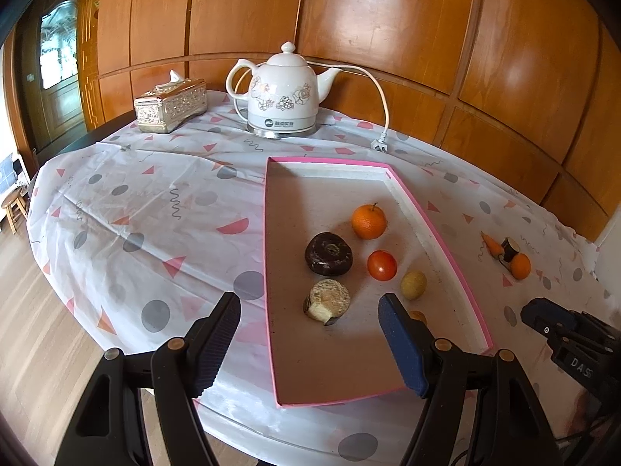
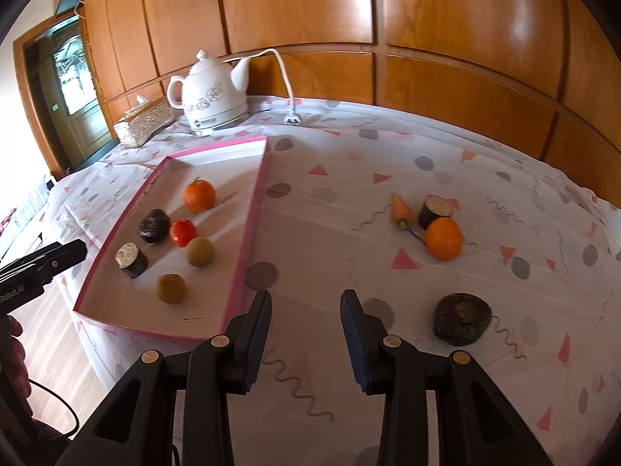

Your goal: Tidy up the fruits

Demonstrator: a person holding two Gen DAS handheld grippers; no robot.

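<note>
A: Wood-panel wall, round table with patterned cloth (image 2: 388,147), white kettle (image 1: 281,89) and tissue box (image 1: 170,105) at the back.

B: Left gripper (image 1: 310,322)?

A: Jaws wide, nothing held. Pink tray (image 1: 446,248) runs ahead between them; cut root piece (image 1: 327,301) just past the tips, dark fruit (image 1: 328,258), tomato (image 1: 382,265), orange (image 1: 368,220) farther on.

B: Right gripper (image 2: 305,318)?

A: Narrow gap, empty, over bare cloth. Tray edge just left of the left jaw. Dark flat fruit (image 2: 462,318) right of the right jaw; second orange (image 2: 443,238), carrot (image 2: 400,209), another root piece (image 2: 434,209) ahead-right.
</note>
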